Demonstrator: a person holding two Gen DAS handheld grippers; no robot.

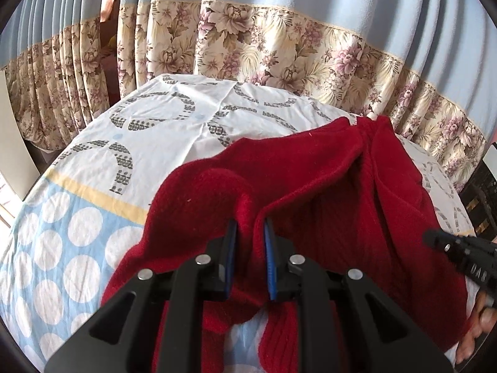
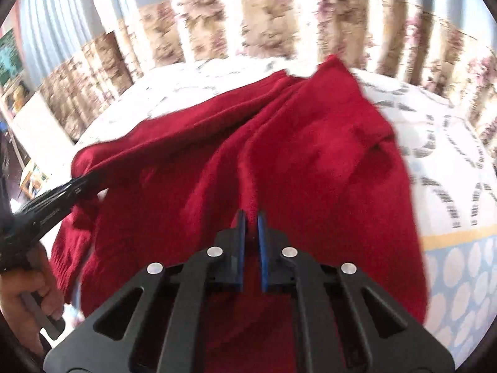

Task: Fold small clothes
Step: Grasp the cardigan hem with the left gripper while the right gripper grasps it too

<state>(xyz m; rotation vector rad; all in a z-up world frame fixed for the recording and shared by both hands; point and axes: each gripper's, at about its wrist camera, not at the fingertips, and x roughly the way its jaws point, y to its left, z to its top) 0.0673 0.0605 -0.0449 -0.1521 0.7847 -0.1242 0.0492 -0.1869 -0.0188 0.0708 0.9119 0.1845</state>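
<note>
Red sweater on bed sheet — left gripper & right gripper each pinching sweater fold.

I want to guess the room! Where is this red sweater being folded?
Probably a bedroom: the red sweater lies on a patterned bedsheet, with long floral curtains hanging right behind.

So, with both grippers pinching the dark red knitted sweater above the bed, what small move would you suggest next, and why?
Probably carry both held edges forward together and lay them over the far part. The left gripper and right gripper each pinch a raised ridge of the dark red knitted sweater, while its far end rests bunched on the patterned white and blue bedsheet. Moving together should keep the fold even.
</note>
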